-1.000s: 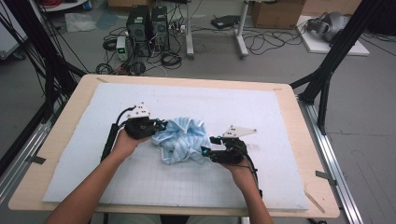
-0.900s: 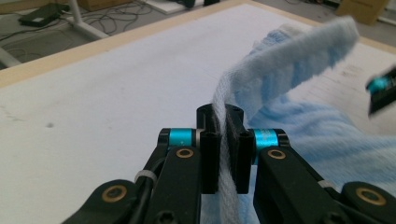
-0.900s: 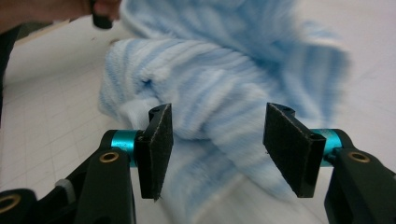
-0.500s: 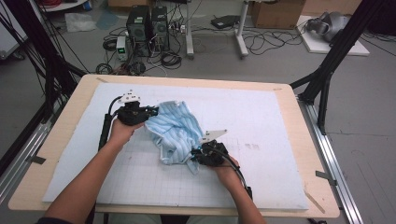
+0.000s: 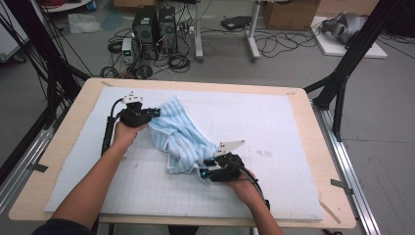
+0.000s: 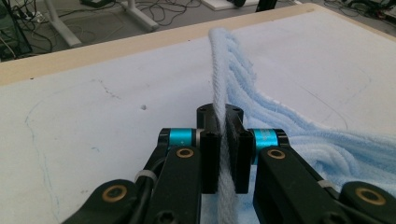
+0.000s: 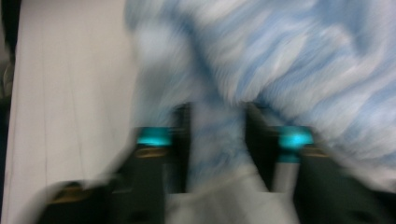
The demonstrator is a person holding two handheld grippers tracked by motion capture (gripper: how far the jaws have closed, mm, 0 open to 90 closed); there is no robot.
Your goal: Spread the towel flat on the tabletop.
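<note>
Your left gripper (image 5: 155, 113) sits in the upper left of the high view, and in the left gripper view its fingers (image 6: 210, 154) are pinched tight on a thick hem of the light blue striped towel (image 5: 182, 137). The towel lies rumpled on the white mat of the worktop (image 5: 293, 117), running from that grip down towards the lower centre of the frame. There your right gripper (image 5: 205, 167) meets its other end. Its jaws have just been opening, and in the blurred right gripper view towel (image 7: 289, 60) lies between the half-parted fingers (image 7: 181, 135); whether they press it you cannot tell.
</note>
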